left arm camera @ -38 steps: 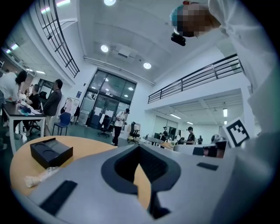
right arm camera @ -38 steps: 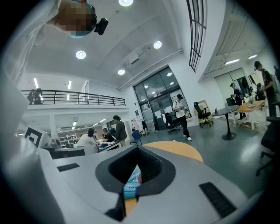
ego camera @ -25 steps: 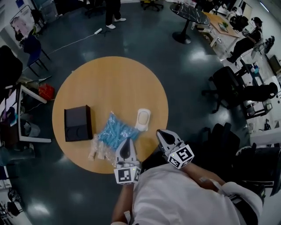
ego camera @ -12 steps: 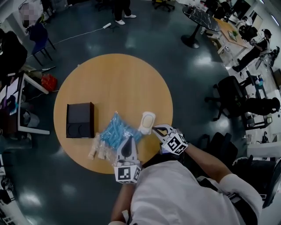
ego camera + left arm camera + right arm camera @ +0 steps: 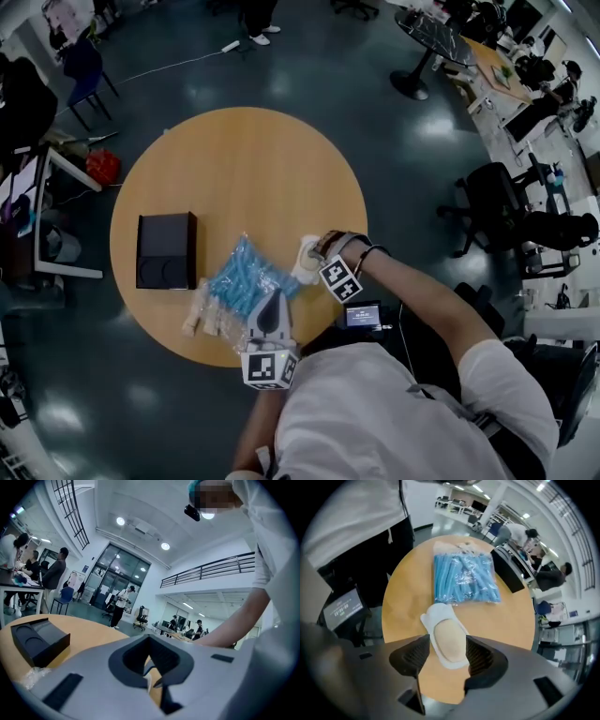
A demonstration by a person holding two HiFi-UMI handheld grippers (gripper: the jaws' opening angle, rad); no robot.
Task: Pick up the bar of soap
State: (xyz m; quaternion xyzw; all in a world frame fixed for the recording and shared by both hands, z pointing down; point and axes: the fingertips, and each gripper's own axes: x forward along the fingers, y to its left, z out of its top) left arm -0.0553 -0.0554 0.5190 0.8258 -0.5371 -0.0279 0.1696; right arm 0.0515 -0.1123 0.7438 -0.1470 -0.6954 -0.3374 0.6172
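Note:
The bar of soap (image 5: 449, 641), beige in a white wrapper, lies flat on the round wooden table (image 5: 234, 169) near its right front edge. My right gripper (image 5: 447, 656) hangs over the soap from the near side. Its jaws are opening, and the soap lies between them with neither pad pressing on it. In the head view the right gripper (image 5: 321, 247) partly covers the soap (image 5: 305, 258). My left gripper (image 5: 272, 300) rests at the table's front edge, behind the blue bag. Its jaws are together with nothing in them, as the left gripper (image 5: 151, 682) view also shows.
A bag of blue straws (image 5: 246, 279) lies just left of the soap. A black box (image 5: 167, 250) stands further left, and a clear pack of small bottles (image 5: 202, 319) sits by the front edge. A small screen (image 5: 363, 315) shows below the table's rim. Office chairs and people surround the table.
My right gripper has moved from beyond the table's edge forward and left to the soap, and its jaws have gone from together to apart. The left gripper has stayed put.

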